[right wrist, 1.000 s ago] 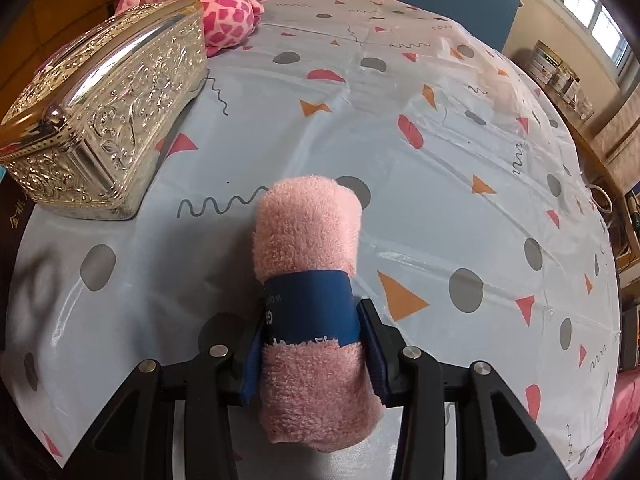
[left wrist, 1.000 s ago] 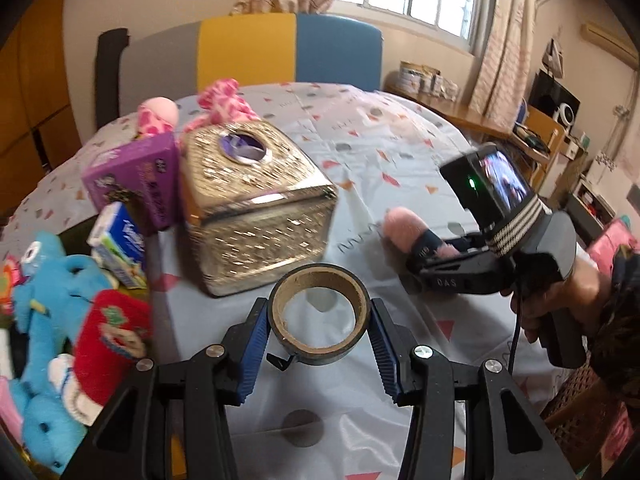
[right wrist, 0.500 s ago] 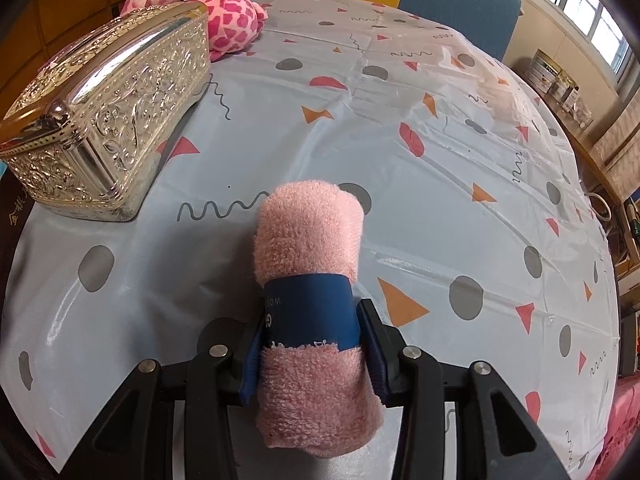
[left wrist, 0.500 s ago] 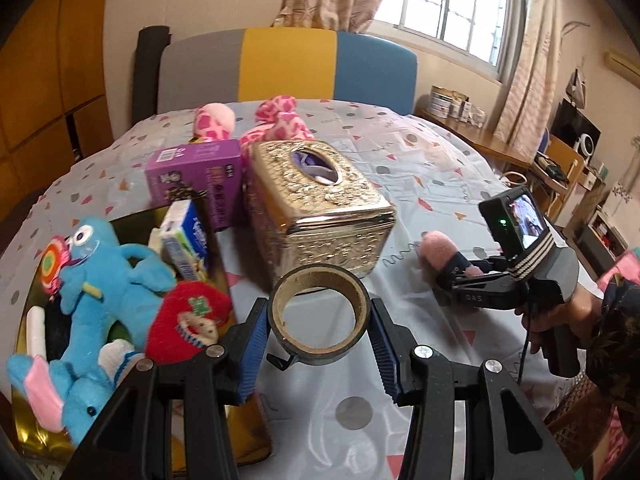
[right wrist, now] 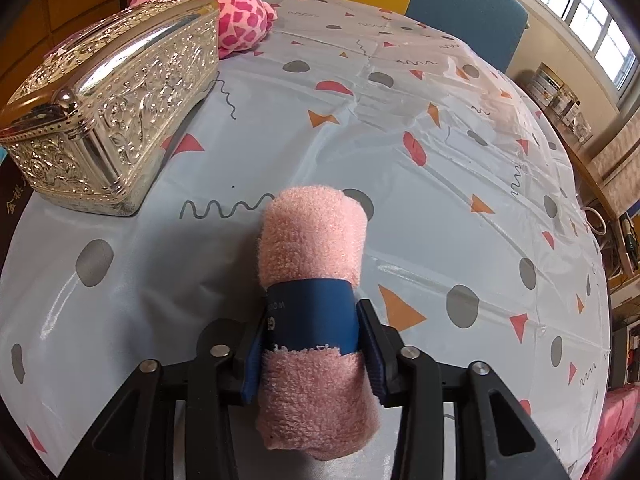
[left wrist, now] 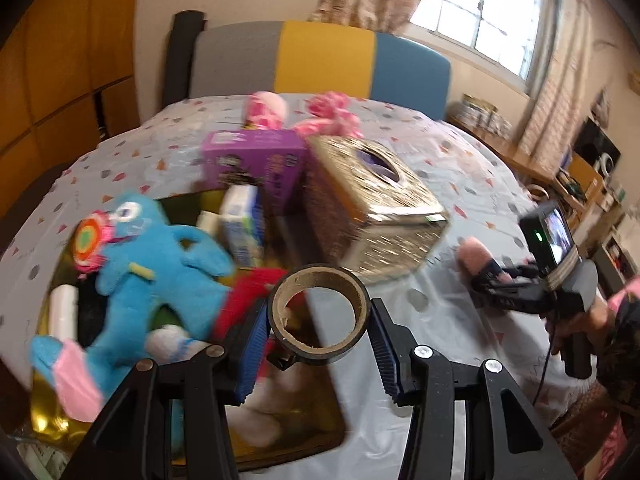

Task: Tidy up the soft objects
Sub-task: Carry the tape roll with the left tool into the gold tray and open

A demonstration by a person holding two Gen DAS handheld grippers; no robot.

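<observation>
From the left wrist view, I saw my left gripper [left wrist: 318, 334] closed onto a roll of tape [left wrist: 318, 316], both blue pads pressed against its sides, the roll held above the near edge of a gold tray [left wrist: 280, 436]. In the tray, to the left, lay a blue plush toy [left wrist: 160, 276] and a red plush [left wrist: 244, 300], with a small carton [left wrist: 242, 224] standing at the far end. Beyond it stood a purple box [left wrist: 256, 160] and, just right of that, a gold tissue box [left wrist: 372, 204] on the patterned worktop [left wrist: 460, 160]. A pink spotted plush [left wrist: 332, 120] lay farther back. At far right, the right gripper [left wrist: 494, 280] held a pink rolled towel [left wrist: 474, 254].

From the right wrist view, my right gripper [right wrist: 316, 348] was clamped on the rolled towel [right wrist: 314, 248] at its dark blue band [right wrist: 312, 314], low over the worktop [right wrist: 460, 184] near its front edge. The tissue box [right wrist: 108, 120] sat well to the left, the spotted plush [right wrist: 236, 20] behind it.
</observation>
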